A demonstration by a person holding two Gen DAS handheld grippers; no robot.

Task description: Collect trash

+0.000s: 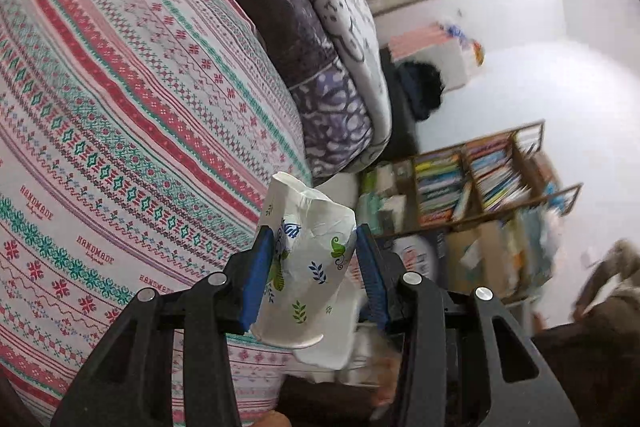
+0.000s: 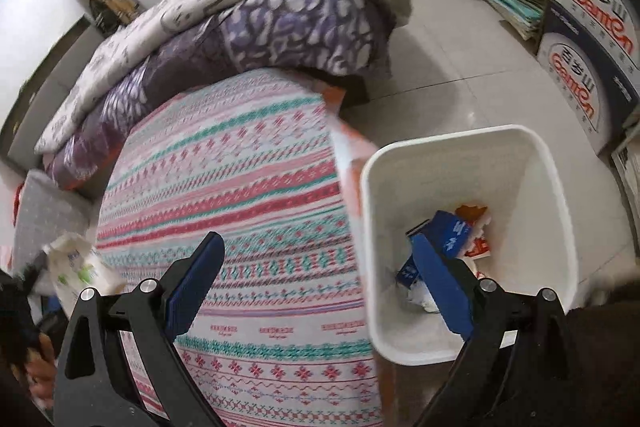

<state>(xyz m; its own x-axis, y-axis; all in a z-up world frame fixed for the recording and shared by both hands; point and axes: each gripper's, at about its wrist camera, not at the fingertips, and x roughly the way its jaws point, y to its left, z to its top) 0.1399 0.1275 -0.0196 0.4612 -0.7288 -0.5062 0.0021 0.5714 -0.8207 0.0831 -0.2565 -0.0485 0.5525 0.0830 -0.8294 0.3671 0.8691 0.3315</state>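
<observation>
My left gripper (image 1: 314, 247) is shut on a crumpled white paper cup (image 1: 304, 259) printed with green and blue leaves, held in the air beside the patterned bed. The same cup shows at the left edge of the right wrist view (image 2: 78, 267). My right gripper (image 2: 316, 259) is open and empty, spanning the bed's edge and a white trash bin (image 2: 552, 187). The bin stands on the floor next to the bed and holds a blue carton (image 2: 448, 235) and other scraps.
The bed has a red, pink and teal patterned sheet (image 2: 240, 195) with folded purple and white quilts (image 2: 260, 23) at its far end. Bookshelves (image 1: 472, 179) and printed cardboard boxes (image 2: 592, 39) line the tiled floor (image 2: 452, 79) beyond the bin.
</observation>
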